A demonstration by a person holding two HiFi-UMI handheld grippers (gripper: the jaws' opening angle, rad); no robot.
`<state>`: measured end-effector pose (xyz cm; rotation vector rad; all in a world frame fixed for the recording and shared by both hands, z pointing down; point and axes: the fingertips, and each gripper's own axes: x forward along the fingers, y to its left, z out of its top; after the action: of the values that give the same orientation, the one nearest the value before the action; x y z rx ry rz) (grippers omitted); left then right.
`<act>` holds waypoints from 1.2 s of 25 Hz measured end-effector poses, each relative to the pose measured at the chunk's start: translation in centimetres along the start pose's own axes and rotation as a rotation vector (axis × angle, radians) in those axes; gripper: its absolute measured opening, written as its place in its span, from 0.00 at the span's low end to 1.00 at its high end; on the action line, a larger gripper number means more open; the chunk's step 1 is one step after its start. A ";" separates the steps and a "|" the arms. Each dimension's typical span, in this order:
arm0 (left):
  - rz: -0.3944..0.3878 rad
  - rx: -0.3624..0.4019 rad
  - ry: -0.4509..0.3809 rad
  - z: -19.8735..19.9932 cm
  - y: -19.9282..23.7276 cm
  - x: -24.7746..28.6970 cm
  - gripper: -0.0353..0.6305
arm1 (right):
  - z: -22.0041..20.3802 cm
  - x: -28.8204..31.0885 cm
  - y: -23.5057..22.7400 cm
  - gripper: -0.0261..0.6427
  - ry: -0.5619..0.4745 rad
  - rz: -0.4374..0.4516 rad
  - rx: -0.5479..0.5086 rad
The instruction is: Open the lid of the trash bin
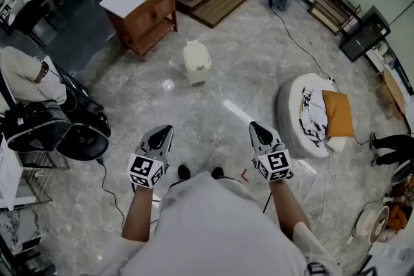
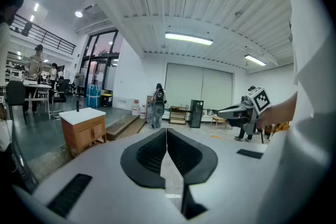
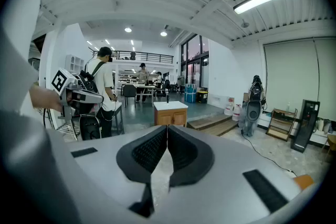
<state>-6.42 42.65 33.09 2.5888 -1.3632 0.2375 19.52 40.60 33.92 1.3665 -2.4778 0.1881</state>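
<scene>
A small cream trash bin (image 1: 196, 63) with its lid down stands on the grey marble floor, well ahead of both grippers. My left gripper (image 1: 162, 133) is held low at the left, its jaws shut with nothing between them; in the left gripper view the left gripper (image 2: 166, 131) has its pads meeting at the tips. My right gripper (image 1: 258, 132) hangs at the right, likewise shut and empty, and the right gripper view shows the right gripper (image 3: 167, 129) with its tips together. The bin shows in neither gripper view.
A wooden cabinet with a white top (image 1: 142, 10) stands behind and left of the bin. A round white pet bed with an orange cushion (image 1: 315, 114) lies at the right. A cable (image 1: 299, 48) crosses the floor. A seated person (image 1: 26, 77) and bags are at the left.
</scene>
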 end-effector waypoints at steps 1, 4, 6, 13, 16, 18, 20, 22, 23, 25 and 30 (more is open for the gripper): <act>-0.001 -0.001 0.000 0.0 0.0 -0.1 0.08 | 0.0 0.0 0.1 0.09 0.000 0.000 0.000; -0.004 -0.002 0.001 0.0 0.0 -0.2 0.08 | 0.1 0.0 0.4 0.09 0.000 0.001 0.002; -0.006 -0.002 0.000 0.0 0.1 -0.3 0.08 | 0.1 0.1 0.5 0.09 -0.001 0.000 0.003; -0.015 -0.003 0.001 -0.3 0.5 -0.6 0.08 | 0.2 0.2 1.2 0.09 -0.002 -0.009 0.007; -0.022 -0.002 0.000 -0.3 0.8 -0.7 0.08 | 0.4 0.4 1.5 0.09 -0.009 -0.009 0.021; -0.027 -0.001 0.000 -0.4 1.1 -0.9 0.08 | 0.4 0.6 1.7 0.09 -0.009 -0.015 0.026; -0.032 -0.001 -0.002 -0.5 1.6 -1.1 0.08 | 0.4 1.0 2.2 0.09 -0.006 -0.026 0.022; -0.038 -0.001 -0.002 -0.6 2.1 -1.3 0.08 | 0.4 1.3 2.6 0.09 -0.005 -0.035 0.015; -0.041 -0.001 -0.002 -0.6 2.4 -1.4 0.08 | 0.5 1.5 2.9 0.09 -0.005 -0.038 0.012; -0.049 0.003 0.000 -0.7 3.0 -1.6 0.08 | 0.7 2.0 3.4 0.09 -0.006 -0.047 0.010; -0.080 0.021 0.016 -1.0 4.5 -2.2 0.08 | 1.1 2.8 4.7 0.09 -0.005 -0.073 0.011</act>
<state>-11.44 42.17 33.96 2.6456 -1.2555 0.2609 13.96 40.56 33.95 1.4610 -2.4300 0.1827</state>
